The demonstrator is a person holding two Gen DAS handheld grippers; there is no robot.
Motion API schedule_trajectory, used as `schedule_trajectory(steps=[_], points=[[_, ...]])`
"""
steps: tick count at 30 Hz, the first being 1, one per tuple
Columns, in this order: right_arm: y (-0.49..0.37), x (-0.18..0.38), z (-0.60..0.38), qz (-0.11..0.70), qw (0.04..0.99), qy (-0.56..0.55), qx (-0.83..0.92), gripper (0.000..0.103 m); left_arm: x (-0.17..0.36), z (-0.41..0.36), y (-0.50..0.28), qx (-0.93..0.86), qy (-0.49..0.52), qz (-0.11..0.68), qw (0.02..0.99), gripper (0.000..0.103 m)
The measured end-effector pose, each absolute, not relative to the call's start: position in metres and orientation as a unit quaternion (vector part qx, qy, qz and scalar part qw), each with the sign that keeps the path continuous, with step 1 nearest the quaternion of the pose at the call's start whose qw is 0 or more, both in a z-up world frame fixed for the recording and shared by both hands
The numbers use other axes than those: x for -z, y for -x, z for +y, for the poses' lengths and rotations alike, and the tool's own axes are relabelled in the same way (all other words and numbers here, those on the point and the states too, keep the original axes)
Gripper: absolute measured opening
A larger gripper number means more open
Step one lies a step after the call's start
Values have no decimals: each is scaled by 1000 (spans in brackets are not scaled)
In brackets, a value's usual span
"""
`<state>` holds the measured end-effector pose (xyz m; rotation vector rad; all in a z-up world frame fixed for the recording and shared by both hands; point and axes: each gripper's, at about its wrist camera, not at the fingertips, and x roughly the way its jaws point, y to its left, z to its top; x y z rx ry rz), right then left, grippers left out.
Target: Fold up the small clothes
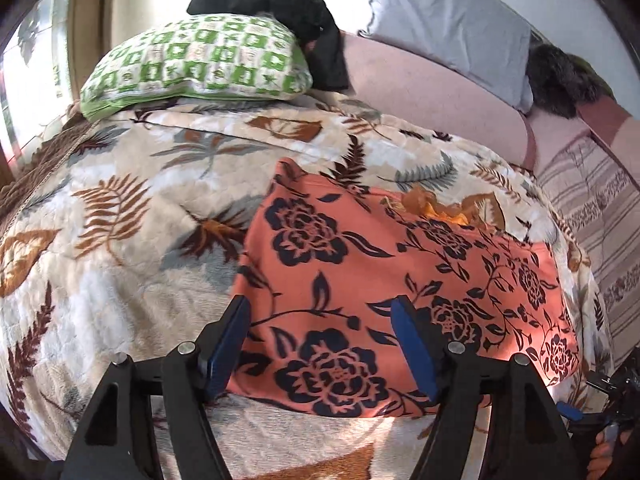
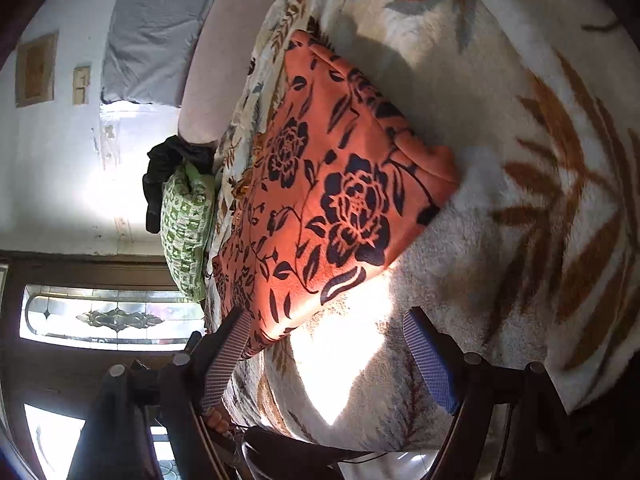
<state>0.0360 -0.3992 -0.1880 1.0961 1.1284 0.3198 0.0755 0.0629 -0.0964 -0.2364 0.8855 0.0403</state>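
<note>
Work surface is a bed with a plush leaf-print blanket (image 1: 132, 208) covering it, cream with brown and grey fern leaves; sunlight is falling in a bright patch on the near edge. Pink headboard or sofa back (image 1: 432, 92) is running along the far side, white wall behind it, and a stained-glass window (image 2: 112, 316) is showing in the right wrist view. One task garment: an orange cloth with dark floral print (image 1: 384, 280), lying flat on the blanket in a roughly rectangular shape, layers visible at one edge so it is looking at least partly folded. Some crumpled orange-yellow fabric (image 1: 444, 208) is sitting at its far edge, can't tell what it is. Count of the rest: one green-and-white patterned pillow (image 1: 196, 64), one black garment (image 1: 296, 16) draped on top of that pillow, one grey pillow (image 1: 448, 28) leaning on the pink back, one dark furry item (image 1: 560, 80) beside it, one striped cover (image 1: 592, 216) off to the side. Left tool (image 1: 320, 312) is hovering over the near edge of the orange cloth, jaws wide, gripping nothing. Right tool (image 2: 328, 328) is sitting at a corner of the same cloth, jaws wide too, one finger next to the cloth's corner, nothing clamped. Nothing is blocking the cloth.
</note>
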Motion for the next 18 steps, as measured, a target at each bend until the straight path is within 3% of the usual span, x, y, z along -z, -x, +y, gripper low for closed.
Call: schedule_trajectory(steps=[8, 18], points=[[-54, 193, -424, 466, 703, -532, -77, 82, 88, 16, -88, -26, 41, 436, 899, 73], [-83, 187, -422, 445, 713, -540, -50, 83, 90, 16, -93, -36, 33, 448, 893, 73]])
